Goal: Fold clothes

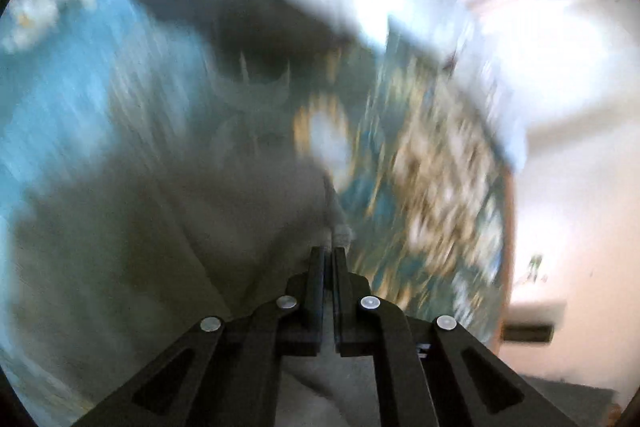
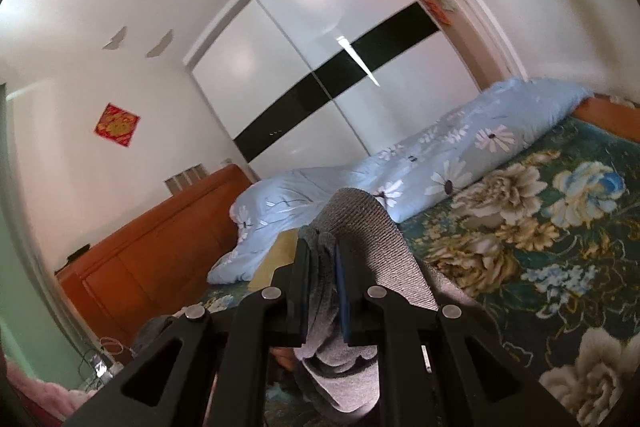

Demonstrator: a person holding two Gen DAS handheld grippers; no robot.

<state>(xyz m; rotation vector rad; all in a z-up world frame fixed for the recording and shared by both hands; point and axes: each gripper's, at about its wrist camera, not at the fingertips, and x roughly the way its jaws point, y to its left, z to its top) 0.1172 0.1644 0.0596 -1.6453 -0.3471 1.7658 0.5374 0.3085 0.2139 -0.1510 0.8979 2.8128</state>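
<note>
The left wrist view is heavily blurred. A grey garment (image 1: pixel 160 227) spreads over the floral bedspread (image 1: pixel 432 187). My left gripper (image 1: pixel 329 250) points down at it with its fingers together, and a thin edge of the grey cloth is pinched at the tips. In the right wrist view my right gripper (image 2: pixel 322 245) is shut on a bunched fold of the same grey knit garment (image 2: pixel 360 223). The cloth arches over the right finger and hangs down below the jaws, above the bed.
The dark teal floral bedspread (image 2: pixel 520 247) fills the right side. A light blue flowered duvet (image 2: pixel 420 171) lies heaped along the bed's far edge. An orange wooden bed end (image 2: pixel 160 247) stands at left, a white wardrobe (image 2: pixel 320 67) behind. A dark blurred shape (image 1: pixel 240 11) lies beyond the grey garment.
</note>
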